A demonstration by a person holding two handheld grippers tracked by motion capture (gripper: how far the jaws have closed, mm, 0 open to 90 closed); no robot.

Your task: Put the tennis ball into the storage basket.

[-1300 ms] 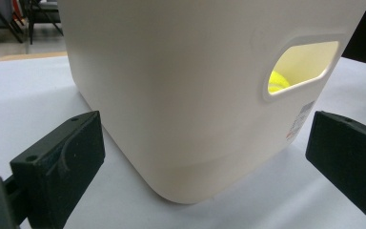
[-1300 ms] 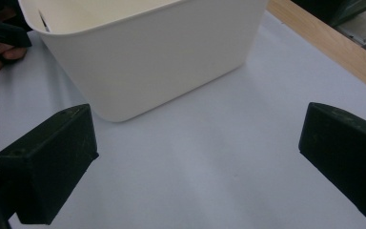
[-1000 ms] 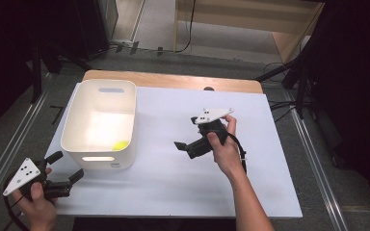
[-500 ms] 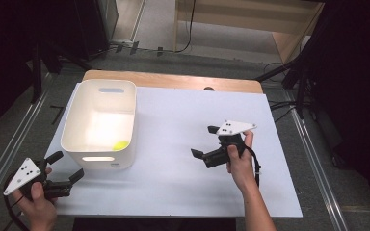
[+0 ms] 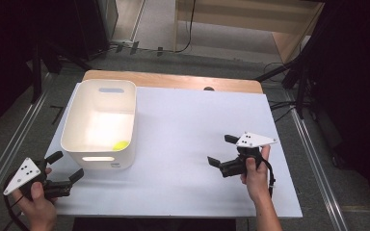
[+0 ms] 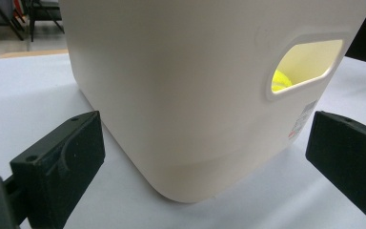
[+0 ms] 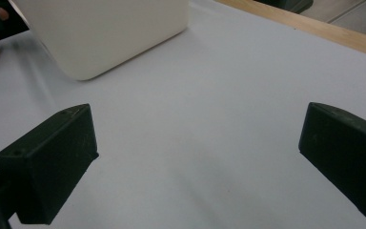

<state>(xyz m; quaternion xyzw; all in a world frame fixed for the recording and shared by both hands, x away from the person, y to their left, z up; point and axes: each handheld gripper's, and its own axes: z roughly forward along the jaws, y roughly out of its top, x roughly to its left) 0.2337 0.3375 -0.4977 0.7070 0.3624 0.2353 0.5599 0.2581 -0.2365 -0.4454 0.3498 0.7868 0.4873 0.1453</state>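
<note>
beside left gripper, white bin, yellow ball inside

Bin sticker: print too small.

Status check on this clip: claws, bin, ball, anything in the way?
Left claw open at bin's near corner. Right claw open over bare table. Yellow ball inside white bin. Nothing in the way.

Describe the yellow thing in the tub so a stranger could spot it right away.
Start at the white rectangular plastic tub on the left of the white table. Inside, at its near right corner, lies a small round yellow-green ball. Its bright colour also shows through the tub's handle slot.
</note>
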